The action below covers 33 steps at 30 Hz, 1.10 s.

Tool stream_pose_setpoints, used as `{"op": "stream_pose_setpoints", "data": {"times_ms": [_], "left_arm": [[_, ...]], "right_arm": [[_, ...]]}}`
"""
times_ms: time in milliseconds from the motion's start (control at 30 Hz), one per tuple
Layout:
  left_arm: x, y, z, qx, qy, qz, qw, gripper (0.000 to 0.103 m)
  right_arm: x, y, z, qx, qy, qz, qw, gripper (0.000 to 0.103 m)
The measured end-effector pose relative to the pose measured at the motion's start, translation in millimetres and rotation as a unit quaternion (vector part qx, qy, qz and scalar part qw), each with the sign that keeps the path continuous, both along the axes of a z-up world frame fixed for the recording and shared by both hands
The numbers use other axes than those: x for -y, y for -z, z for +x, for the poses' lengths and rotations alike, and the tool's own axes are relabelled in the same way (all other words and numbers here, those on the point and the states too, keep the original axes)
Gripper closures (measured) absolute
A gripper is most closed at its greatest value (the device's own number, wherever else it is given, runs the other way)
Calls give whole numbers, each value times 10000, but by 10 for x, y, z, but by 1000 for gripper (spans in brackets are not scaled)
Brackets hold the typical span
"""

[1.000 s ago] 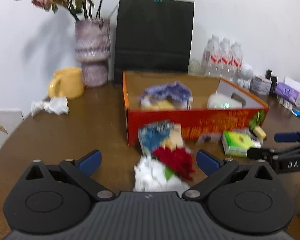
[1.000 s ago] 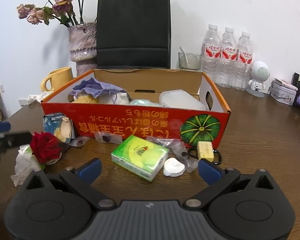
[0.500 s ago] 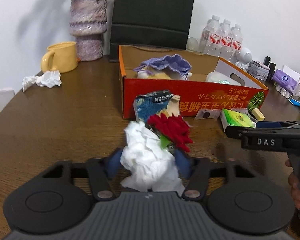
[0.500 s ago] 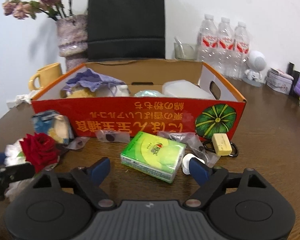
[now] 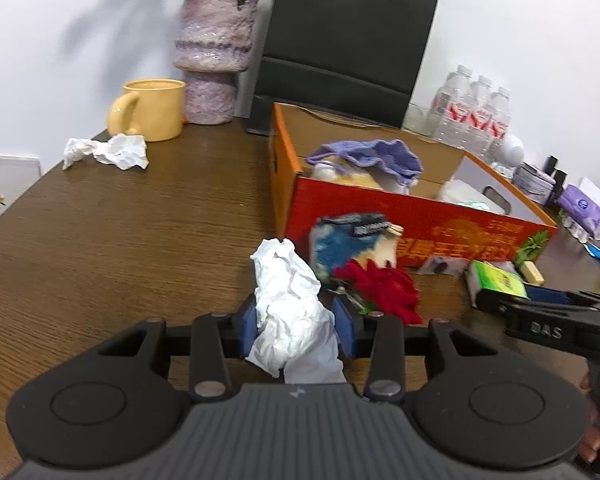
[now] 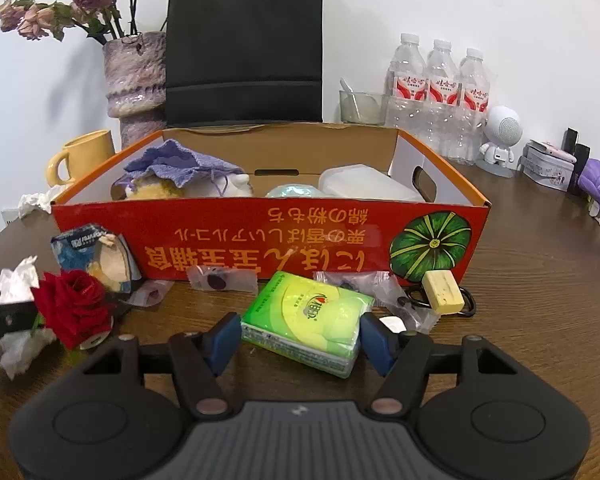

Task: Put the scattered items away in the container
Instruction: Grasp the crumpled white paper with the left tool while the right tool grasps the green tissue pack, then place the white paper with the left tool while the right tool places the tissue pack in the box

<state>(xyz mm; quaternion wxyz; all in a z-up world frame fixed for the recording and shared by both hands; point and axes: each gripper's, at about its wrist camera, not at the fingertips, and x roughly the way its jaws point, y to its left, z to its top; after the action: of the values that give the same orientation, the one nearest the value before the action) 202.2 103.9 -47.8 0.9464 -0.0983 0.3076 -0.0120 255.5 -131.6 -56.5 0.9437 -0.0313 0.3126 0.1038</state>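
Observation:
My left gripper (image 5: 296, 326) is shut on a crumpled white tissue (image 5: 290, 308) and holds it in front of the red-orange cardboard box (image 5: 440, 220). A red rose (image 5: 384, 288) and a blue snack packet (image 5: 344, 240) lie just beyond it. My right gripper (image 6: 300, 340) has its blue pads on both sides of a green tissue pack (image 6: 308, 320) on the table, touching or nearly so. The box (image 6: 268, 232) holds a purple knitted cloth (image 6: 180, 160) and white containers. Small wrappers (image 6: 222, 280) and a yellow block on a ring (image 6: 442, 298) lie by the box front.
A second crumpled tissue (image 5: 108, 152) lies by a yellow mug (image 5: 152, 110). A purple vase (image 5: 214, 52), a black paper bag (image 5: 348, 40) and water bottles (image 6: 440, 96) stand at the back. A white robot figure (image 6: 500, 140) and small boxes stand at the right.
My left gripper closed on the white tissue and lifted it away from the rose. My right gripper moved forward and narrowed around the green tissue pack.

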Motion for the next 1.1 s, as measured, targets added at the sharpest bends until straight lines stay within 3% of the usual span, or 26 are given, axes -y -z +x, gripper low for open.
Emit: {"op": "stream_pose_setpoints", "data": {"times_ms": [833, 1100], "left_arm": [[-59, 17, 32, 30, -71, -6, 10000, 63], [-97, -262, -177, 667, -125, -208, 9975, 64]], "right_arm": [[-32, -19, -153, 175, -148, -52, 9997, 39], [127, -235, -369, 581, -338, 242, 9974, 39]]}}
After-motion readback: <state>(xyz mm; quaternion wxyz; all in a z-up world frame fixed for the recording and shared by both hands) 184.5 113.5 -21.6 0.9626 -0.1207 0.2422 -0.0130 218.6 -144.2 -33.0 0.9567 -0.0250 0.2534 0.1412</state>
